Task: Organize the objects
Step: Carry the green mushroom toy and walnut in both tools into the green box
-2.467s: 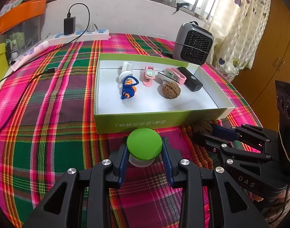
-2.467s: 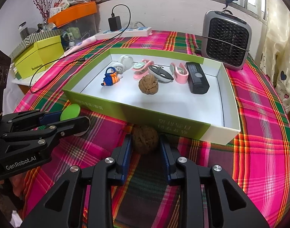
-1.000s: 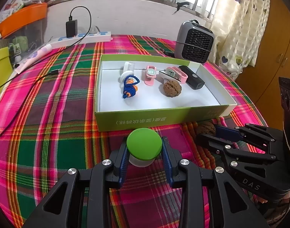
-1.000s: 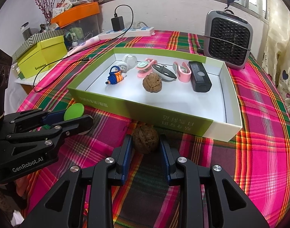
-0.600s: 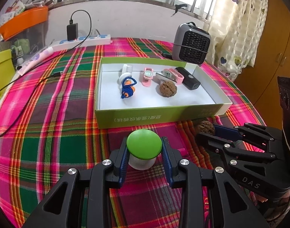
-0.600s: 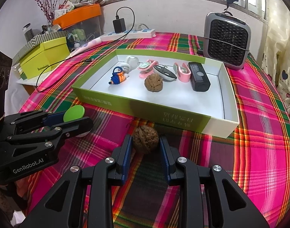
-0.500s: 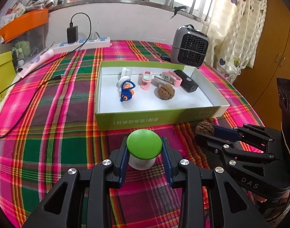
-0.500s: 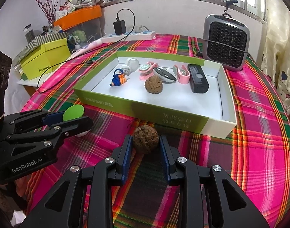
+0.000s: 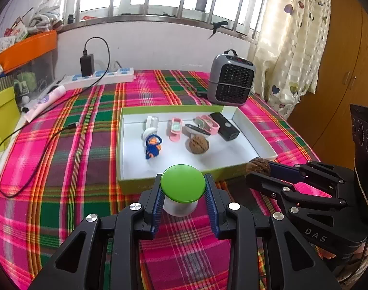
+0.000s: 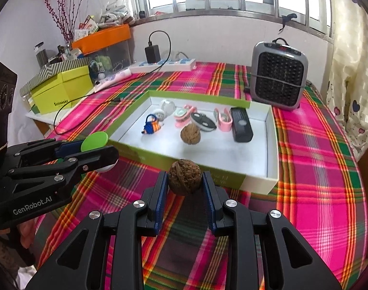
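Showing only in the right view: yellow box (image 10: 63, 89); left gripper (image 9: 182, 199) clamping green-capped jar (image 9: 182, 183), right gripper (image 10: 184, 188) clamping walnut (image 10: 184, 177).

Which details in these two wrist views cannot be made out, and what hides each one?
- Box front print: left view, behind the left claw; right view, blurred.
- Green-capped piece base: left view, under its cap.
- Heater display: both views, too small.
- Person: right view, cut off by the edge.
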Demonstrator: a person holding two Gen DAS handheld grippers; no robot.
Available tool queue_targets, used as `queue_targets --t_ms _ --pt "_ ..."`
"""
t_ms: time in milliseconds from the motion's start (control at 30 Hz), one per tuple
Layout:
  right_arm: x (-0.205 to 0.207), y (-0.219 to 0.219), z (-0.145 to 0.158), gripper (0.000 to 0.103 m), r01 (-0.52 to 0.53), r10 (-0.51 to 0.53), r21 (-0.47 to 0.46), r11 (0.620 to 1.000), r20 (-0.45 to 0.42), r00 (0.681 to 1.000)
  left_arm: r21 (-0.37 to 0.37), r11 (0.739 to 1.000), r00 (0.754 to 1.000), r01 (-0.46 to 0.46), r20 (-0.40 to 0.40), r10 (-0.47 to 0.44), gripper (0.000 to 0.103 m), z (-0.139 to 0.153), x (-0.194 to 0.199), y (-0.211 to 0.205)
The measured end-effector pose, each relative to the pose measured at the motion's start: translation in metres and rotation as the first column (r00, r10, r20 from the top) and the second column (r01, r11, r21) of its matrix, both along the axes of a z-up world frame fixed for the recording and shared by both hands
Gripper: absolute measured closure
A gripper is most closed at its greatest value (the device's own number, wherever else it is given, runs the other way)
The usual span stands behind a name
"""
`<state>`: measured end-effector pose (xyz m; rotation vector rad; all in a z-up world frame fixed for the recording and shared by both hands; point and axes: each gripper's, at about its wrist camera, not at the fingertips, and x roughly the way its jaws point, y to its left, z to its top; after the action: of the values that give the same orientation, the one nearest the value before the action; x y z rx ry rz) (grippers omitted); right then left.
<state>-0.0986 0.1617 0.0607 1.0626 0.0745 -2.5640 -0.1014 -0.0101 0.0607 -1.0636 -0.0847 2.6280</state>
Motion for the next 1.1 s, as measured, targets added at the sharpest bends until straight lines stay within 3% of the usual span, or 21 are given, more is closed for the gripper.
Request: queue_targets --t_ms 1100 --pt "-0.048 0.013 0.003 0.074 0.033 -0.033 0.001 0.999 0.005 0.999 -0.006 1.0 1.0 0.021 0.023 -0.021 0.077 -0.002 -0.061 0.016"
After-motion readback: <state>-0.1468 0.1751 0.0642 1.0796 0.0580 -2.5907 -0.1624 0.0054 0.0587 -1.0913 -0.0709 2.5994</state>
